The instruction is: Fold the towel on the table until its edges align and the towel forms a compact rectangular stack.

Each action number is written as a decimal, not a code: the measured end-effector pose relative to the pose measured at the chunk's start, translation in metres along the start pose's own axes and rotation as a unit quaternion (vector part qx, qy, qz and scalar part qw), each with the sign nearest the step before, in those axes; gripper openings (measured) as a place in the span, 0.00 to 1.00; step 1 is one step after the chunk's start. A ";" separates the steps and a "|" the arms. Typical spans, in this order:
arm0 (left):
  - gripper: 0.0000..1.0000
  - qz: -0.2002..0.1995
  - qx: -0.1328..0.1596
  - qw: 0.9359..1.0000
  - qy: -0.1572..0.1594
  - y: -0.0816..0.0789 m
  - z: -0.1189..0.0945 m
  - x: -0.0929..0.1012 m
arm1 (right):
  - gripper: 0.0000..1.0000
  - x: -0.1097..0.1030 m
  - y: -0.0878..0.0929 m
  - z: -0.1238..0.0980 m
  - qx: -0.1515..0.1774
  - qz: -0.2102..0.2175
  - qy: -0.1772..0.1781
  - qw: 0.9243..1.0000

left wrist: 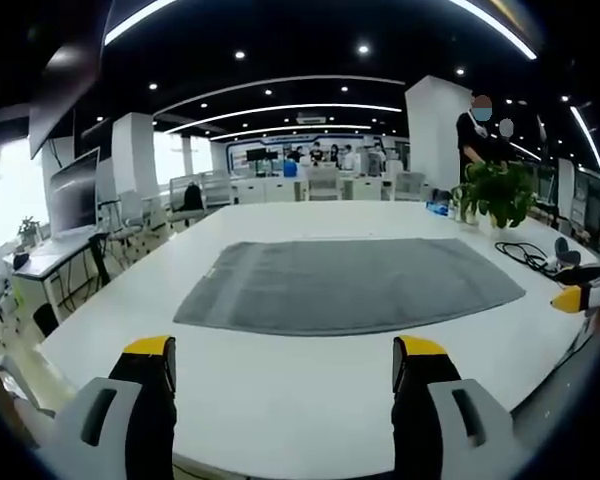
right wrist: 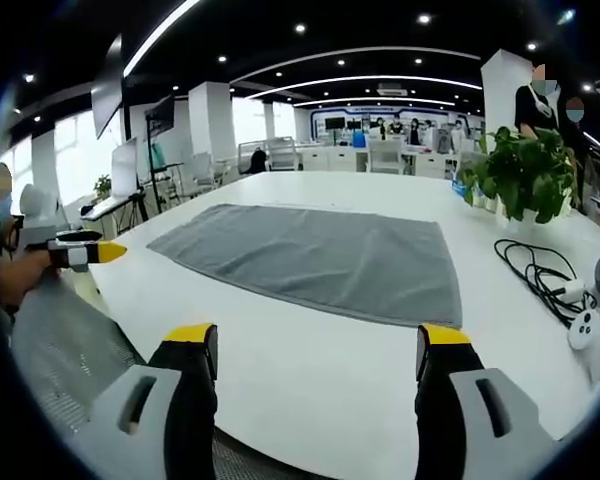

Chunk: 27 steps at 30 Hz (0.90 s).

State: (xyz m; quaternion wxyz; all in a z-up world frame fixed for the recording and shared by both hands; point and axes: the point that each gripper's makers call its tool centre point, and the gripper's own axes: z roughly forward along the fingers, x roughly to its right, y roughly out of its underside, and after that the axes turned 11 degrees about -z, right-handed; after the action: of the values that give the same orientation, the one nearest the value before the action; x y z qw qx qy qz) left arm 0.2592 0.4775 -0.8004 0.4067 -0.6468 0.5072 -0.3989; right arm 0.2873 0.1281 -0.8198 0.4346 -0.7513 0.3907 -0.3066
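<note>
A grey towel (left wrist: 350,285) lay spread flat and unfolded on a large white table (left wrist: 310,400) in an open-plan office; the landmark here is the towel. In the left gripper view the left gripper (left wrist: 284,365) hovered just short of the towel's near edge, jaws wide apart w/ nothing between them; the right gripper (left wrist: 578,296) poked in beyond the towel's right end, yellow tip showing. In the right gripper view the right gripper (right wrist: 318,355) hung before the towel's near edge, also released & empty; the left gripper (right wrist: 85,250) appeared off the towel's left corner, past the table edge, held in a hand (right wrist: 20,275), its jaws too small to judge there. A potted plant (right wrist: 525,170) stood beyond the towel's far right corner; a black cable (right wrist: 535,270) coiled to the towel's right, w/ a white controller (right wrist: 585,328) just past it. People (left wrist: 325,153) stood at desks well behind the towel.
</note>
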 end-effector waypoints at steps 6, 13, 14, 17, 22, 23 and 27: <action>0.92 0.003 -0.001 1.000 0.002 0.000 0.000 0.000 | 0.82 0.000 0.000 0.000 -0.001 0.000 0.002 1.000; 0.91 0.009 -0.007 1.000 0.008 0.004 0.005 -0.001 | 0.81 0.002 0.002 0.000 -0.006 -0.001 0.007 1.000; 0.90 0.011 -0.008 1.000 0.009 0.004 0.005 -0.001 | 0.81 0.003 0.003 0.001 -0.008 -0.002 0.008 1.000; 0.90 0.010 -0.007 1.000 0.011 0.005 0.007 -0.003 | 0.81 0.003 0.003 0.000 -0.009 -0.003 0.009 1.000; 0.89 0.011 -0.009 1.000 0.013 0.006 0.010 -0.007 | 0.81 0.003 0.004 0.000 -0.012 -0.006 0.011 1.000; 0.89 0.012 -0.010 1.000 0.013 0.006 0.011 -0.007 | 0.81 0.003 0.004 0.000 -0.013 -0.006 0.011 1.000; 0.89 0.011 -0.007 1.000 0.012 0.006 0.010 -0.007 | 0.81 0.002 0.005 0.001 -0.015 -0.009 0.009 1.000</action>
State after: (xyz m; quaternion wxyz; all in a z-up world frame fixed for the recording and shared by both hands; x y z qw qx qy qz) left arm 0.2653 0.4847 -0.8100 0.4000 -0.6395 0.5217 -0.3987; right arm 0.2874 0.1251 -0.8239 0.4173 -0.7583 0.3924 -0.3112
